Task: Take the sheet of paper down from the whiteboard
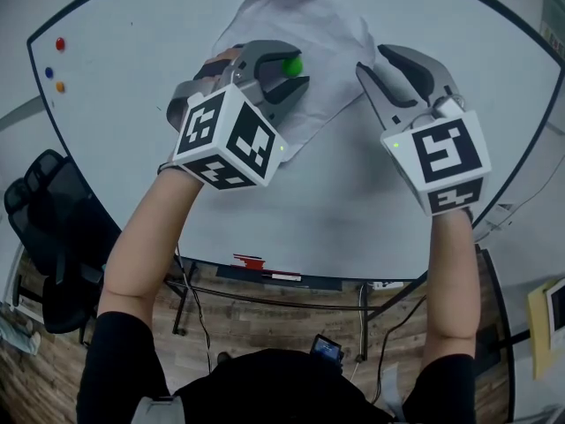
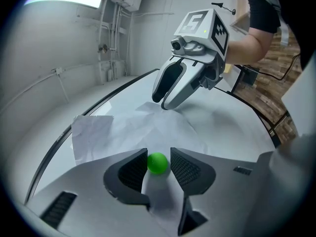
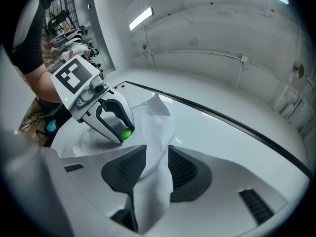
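- Location: sheet of paper (image 1: 300,20) sits upper centre of the head view, against the whiteboard (image 1: 132,69), pinned by one green magnet (image 2: 158,163).
- Jaws, left gripper (image 1: 297,70): wide apart and straddling the magnet. The pads (image 2: 183,169) are not clamped on it, so nothing is held.
- Jaws, right gripper (image 3: 157,152): fully spread. The loose right-hand edge of the sheet stands between them, not pinched.
- Plan (my judgement): I close the right jaws on the paper edge first so the sheet cannot drop. Then I squeeze the left jaws on the magnet and pull it straight off the board. Dragging it sideways risks a tear.
- Materials:
  - Paper is thin, white and heavily creased, with its top corner curling away. It is probably limp and will sag once freed.
  - Magnet is small, round and glossy, and may squirt out of the textured pads.
  - Board is smooth, white and glossy, with a dark frame.
- Spare magnets (image 1: 60,43) (red, blue, orange) sit at upper left of the head view, well apart from the sheet.
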Available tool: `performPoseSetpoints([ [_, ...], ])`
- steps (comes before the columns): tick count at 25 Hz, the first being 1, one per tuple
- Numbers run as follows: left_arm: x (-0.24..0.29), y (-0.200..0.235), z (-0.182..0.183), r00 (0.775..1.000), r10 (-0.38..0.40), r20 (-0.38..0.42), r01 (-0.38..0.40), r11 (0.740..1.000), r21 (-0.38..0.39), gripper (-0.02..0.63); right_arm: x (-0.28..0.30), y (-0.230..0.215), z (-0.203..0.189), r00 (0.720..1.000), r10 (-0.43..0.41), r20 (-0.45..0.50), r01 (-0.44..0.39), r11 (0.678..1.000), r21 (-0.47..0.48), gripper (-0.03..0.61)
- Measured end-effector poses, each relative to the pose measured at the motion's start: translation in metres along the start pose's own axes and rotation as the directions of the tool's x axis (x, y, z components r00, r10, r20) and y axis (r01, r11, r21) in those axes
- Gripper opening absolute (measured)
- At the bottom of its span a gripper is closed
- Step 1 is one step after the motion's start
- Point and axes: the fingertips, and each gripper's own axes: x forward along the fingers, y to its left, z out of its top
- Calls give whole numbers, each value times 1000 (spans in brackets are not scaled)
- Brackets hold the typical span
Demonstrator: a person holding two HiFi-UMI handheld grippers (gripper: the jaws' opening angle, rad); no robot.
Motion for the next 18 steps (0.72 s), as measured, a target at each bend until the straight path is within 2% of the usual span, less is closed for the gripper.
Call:
performPoseSetpoints([
  [7,1,4,0,1000,2,4,-2,1000,-9,133,9,-4,-9,1000,-11,-19,11,1000,6,138],
  [18,0,2,2,1000,-2,8,2,1000,-23,129,13,-6,2,1000,-14,-27,14,1000,11,137],
])
